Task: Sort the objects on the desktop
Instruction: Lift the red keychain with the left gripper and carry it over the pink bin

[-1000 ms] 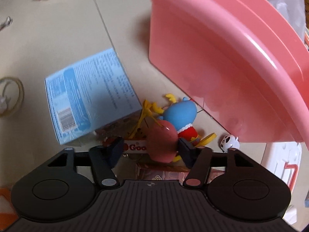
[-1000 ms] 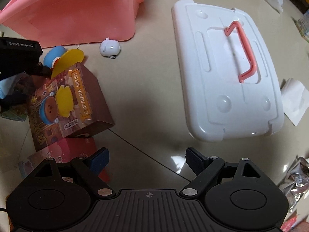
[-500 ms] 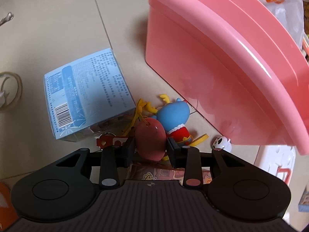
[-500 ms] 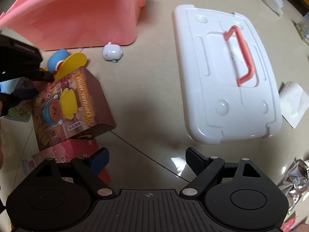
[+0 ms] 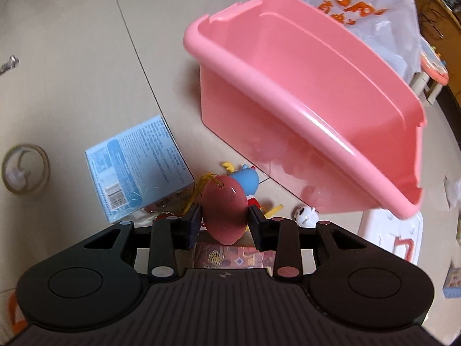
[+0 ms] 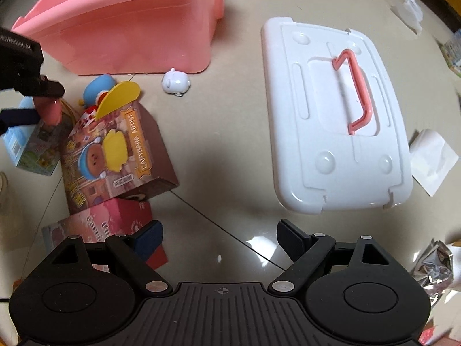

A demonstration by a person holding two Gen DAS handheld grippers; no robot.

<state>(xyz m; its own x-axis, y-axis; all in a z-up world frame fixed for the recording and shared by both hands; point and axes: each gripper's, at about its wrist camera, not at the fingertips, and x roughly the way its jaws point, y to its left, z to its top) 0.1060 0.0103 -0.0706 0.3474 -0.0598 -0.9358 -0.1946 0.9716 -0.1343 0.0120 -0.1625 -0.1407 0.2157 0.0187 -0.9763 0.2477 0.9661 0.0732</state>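
My left gripper (image 5: 224, 222) is shut on a dark pink oval charm (image 5: 224, 209) with a yellow cord, held above the floor clutter. The charm also shows in the right wrist view (image 6: 50, 109), between the left gripper's fingers. The pink bin (image 5: 302, 106) stands open just ahead to the right, and shows in the right wrist view (image 6: 129, 23). A blue toy figure (image 5: 245, 180), a white toy (image 5: 305, 214) and a blue box (image 5: 138, 164) lie below. My right gripper (image 6: 219, 236) is open and empty above the floor.
A white lid with a pink handle (image 6: 337, 121) lies to the right. A brown Capybara box (image 6: 115, 147) and a pink box (image 6: 100, 225) lie at left. A tape roll (image 5: 24, 168) and a white plastic bag (image 5: 366, 8) are around.
My left gripper closed on the pink charm and lifted it up and back; the bin's inside has come into view. The right gripper has stayed open and nearly still.
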